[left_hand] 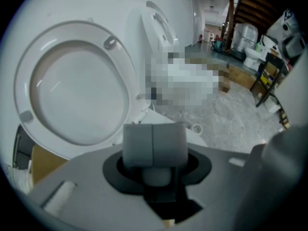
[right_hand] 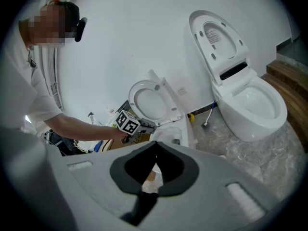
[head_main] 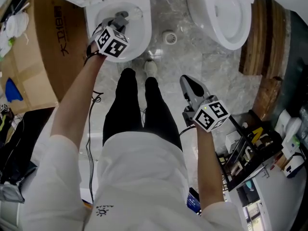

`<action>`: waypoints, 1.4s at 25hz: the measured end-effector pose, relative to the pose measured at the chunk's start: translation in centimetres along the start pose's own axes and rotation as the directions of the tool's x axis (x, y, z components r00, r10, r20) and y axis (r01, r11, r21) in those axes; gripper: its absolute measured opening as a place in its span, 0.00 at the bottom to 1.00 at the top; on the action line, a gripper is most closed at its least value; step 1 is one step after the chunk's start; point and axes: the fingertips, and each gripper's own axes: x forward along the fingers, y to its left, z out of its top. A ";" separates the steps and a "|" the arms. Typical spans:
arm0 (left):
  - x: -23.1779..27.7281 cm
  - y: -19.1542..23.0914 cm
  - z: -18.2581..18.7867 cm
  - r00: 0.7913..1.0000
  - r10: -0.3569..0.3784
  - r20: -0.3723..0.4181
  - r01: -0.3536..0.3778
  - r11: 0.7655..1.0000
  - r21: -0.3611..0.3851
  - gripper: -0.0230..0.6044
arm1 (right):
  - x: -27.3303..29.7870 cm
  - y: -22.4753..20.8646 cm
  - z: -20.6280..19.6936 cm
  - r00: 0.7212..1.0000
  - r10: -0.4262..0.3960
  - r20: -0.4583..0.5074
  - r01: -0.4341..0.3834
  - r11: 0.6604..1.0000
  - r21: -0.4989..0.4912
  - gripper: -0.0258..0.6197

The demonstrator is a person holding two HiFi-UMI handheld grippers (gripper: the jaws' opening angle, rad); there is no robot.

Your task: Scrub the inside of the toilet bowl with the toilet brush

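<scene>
Left gripper (head_main: 122, 17): over the toilet bowl (head_main: 142, 32), seat (left_hand: 72, 32) raised for access. Jaws pressed together; a pale rounded piece sits just behind the pads, perhaps the toilet brush handle. The brush head shows in no view. Right gripper (head_main: 186, 83): jaws closed on nothing, parked beside the thigh, probably to stay clear.

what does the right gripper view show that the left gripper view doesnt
Only the right gripper view: the person's arm, the left gripper reaching over the first toilet, and the second toilet's open bowl. Only the left gripper view: that gripper's own jaws, pressed together, and a dark rack at the far right. Both: the first toilet's raised seat, the second toilet's raised lid and the marbled floor.
</scene>
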 end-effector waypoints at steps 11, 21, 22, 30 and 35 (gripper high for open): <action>-0.8 -3.3 -0.2 1.000 0.002 0.001 -0.002 0.999 0.043 0.28 | -0.8 -0.2 -0.2 0.999 0.031 -0.012 -0.031 0.999 -0.023 0.04; -1.8 -6.2 -1.6 1.000 -0.016 0.001 0.016 0.999 0.032 0.28 | -0.8 0.0 -0.4 0.997 0.063 -0.039 -0.065 0.997 -0.051 0.04; -2.0 -6.7 -1.8 1.000 -0.020 0.000 0.020 0.999 0.035 0.28 | -0.8 0.0 -0.4 0.997 0.066 -0.041 -0.068 0.996 -0.054 0.04; -3.1 -9.1 -3.1 0.999 -0.043 -0.004 0.043 0.998 0.037 0.28 | -0.5 0.8 -0.3 0.995 0.090 -0.053 -0.094 0.993 -0.077 0.04; -3.8 -10.6 -4.1 0.998 -0.059 -0.008 0.059 0.998 0.025 0.28 | -0.5 1.3 -0.5 0.992 0.106 -0.062 -0.111 0.990 -0.092 0.04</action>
